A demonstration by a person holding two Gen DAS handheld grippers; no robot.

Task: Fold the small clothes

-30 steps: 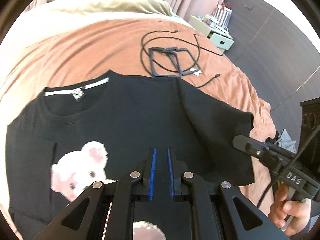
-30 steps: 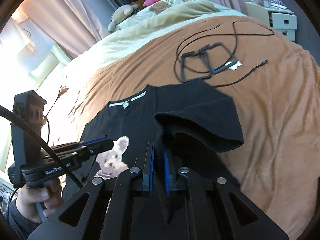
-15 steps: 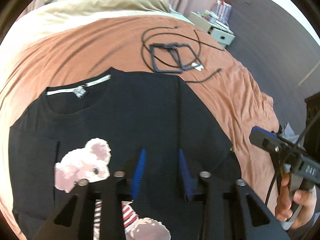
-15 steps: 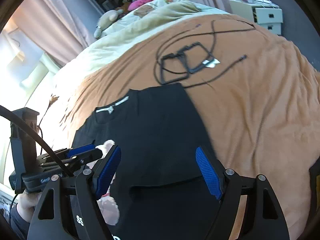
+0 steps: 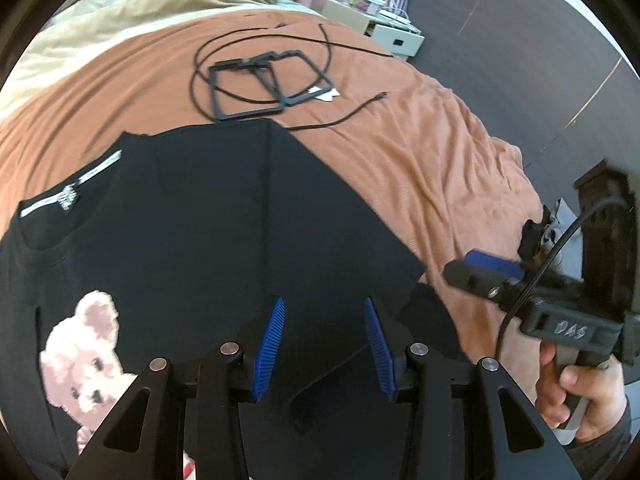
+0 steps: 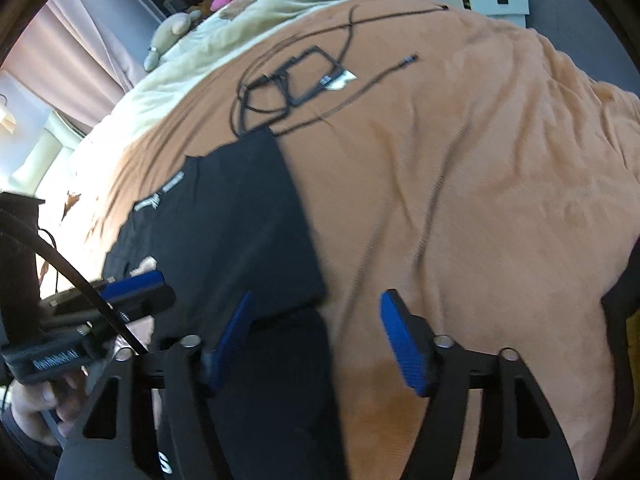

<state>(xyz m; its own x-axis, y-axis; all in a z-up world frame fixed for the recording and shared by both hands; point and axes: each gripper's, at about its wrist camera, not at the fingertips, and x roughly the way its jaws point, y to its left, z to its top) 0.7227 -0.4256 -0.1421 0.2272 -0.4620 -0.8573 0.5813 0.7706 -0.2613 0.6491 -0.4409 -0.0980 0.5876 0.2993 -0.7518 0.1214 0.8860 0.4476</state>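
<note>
Left tongs (image 5: 325, 342) parted, pads (image 5: 270, 346) clear of the fabric, nothing gripped; opened within the last second, steady since. Directly under and ahead of them: black T-shirt (image 5: 208, 220) flat on the bed's orange blanket (image 5: 420, 152), its right side folded inward over the body, straight fold edge running away from the tongs. Pink bear print (image 5: 82, 360) low left of the left tongs, white neck label (image 5: 70, 198) further up left. Right tongs (image 6: 320, 340) also parted, wider, jaws just closing in a bit, holding nothing; left pad (image 6: 232, 336) over the shirt's folded edge, right pad over bare blanket. Off to the right in left wrist view, hand (image 5: 580, 392) gripping the right tongs' handle. Beyond the shirt: black square frames (image 5: 260, 84) tangled with a black cable (image 5: 348, 116). Farthest: cream duvet (image 5: 140, 8), white drawer unit (image 5: 384, 28)
</note>
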